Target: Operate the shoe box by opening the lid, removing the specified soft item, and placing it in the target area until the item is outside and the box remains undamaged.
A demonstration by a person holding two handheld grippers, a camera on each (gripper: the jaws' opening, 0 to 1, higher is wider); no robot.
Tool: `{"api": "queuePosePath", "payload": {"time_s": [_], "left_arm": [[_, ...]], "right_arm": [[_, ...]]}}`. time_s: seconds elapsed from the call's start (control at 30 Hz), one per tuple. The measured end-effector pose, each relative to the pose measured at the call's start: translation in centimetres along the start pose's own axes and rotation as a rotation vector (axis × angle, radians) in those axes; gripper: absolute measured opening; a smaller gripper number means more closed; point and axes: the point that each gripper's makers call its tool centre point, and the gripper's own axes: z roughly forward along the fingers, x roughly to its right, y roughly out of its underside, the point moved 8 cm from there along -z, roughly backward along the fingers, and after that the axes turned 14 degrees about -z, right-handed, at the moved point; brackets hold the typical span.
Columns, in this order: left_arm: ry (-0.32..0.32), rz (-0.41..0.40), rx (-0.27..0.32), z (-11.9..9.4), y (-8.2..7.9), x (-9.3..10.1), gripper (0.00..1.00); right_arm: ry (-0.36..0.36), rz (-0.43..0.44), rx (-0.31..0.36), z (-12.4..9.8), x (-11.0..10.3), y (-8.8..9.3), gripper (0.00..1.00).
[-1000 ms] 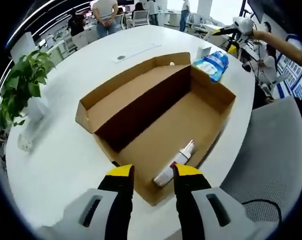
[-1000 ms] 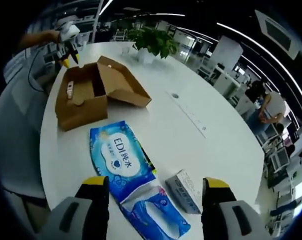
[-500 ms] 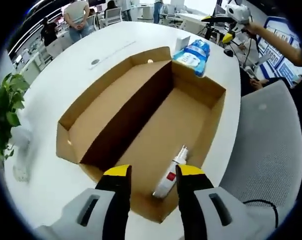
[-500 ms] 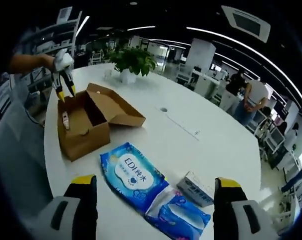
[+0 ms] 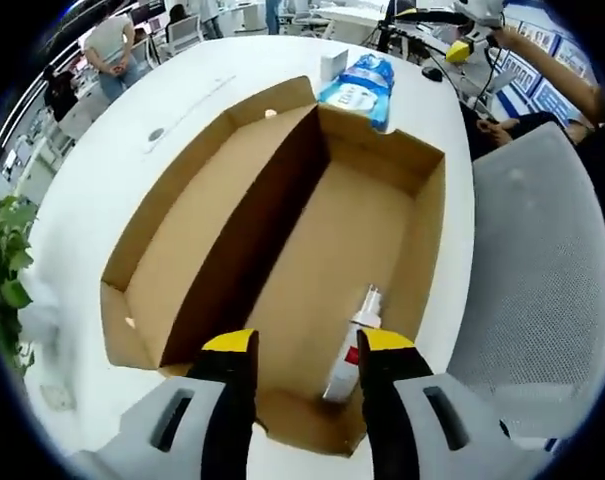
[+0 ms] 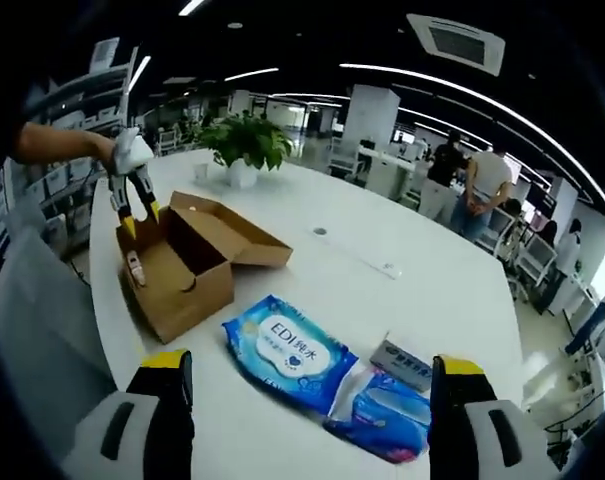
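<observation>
The open cardboard shoe box [image 5: 387, 160] lies on the white table, its lid [image 5: 197, 220] folded out flat to the left. Inside, against the near right wall, lies a white bottle with a red label [image 5: 348, 352]. My left gripper [image 5: 307, 345] hovers open just above the box's near end, its right jaw beside the bottle. From the right gripper view, the box [image 6: 187, 270] stands at the left with the left gripper [image 6: 134, 200] held over it. My right gripper [image 6: 312, 365] is wide open above a blue wet-wipes pack [image 6: 287, 348], holding nothing.
A second blue pack [image 6: 387, 415] and a small white carton [image 6: 407, 358] lie beside the wipes. A grey chair [image 5: 542, 260] stands against the table's edge near the box. A potted plant [image 6: 244, 140] sits at the far end. People stand behind the table.
My left gripper has moved forward over the box's near end, closer to the bottle. The right gripper has lifted and pulled back from the wipes pack; its jaws remain open.
</observation>
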Motion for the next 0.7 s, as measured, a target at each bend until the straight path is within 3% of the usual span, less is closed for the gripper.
{"api": "queuePosePath", "payload": {"time_s": [0.1, 0.23, 0.5, 0.7], "left_arm": [[0.014, 0.006, -0.019, 0.4, 0.2, -0.1, 0.42], [0.044, 0.040, -0.082, 1.1, 0.7, -0.1, 0.45], [0.087, 0.093, -0.138, 2.0, 0.7, -0.1, 0.48], [0.144, 0.179, -0.195, 2.9, 0.8, -0.1, 0.55]], "right_arm": [[0.010, 0.044, 0.019, -0.4, -1.0, 0.1, 1.00], [0.016, 0.046, 0.019, -0.8, -2.1, 0.1, 1.00], [0.022, 0.052, 0.041, -1.7, -3.8, -0.2, 1.00], [0.025, 0.048, 0.041, -2.1, -4.9, -0.3, 1.00]]}}
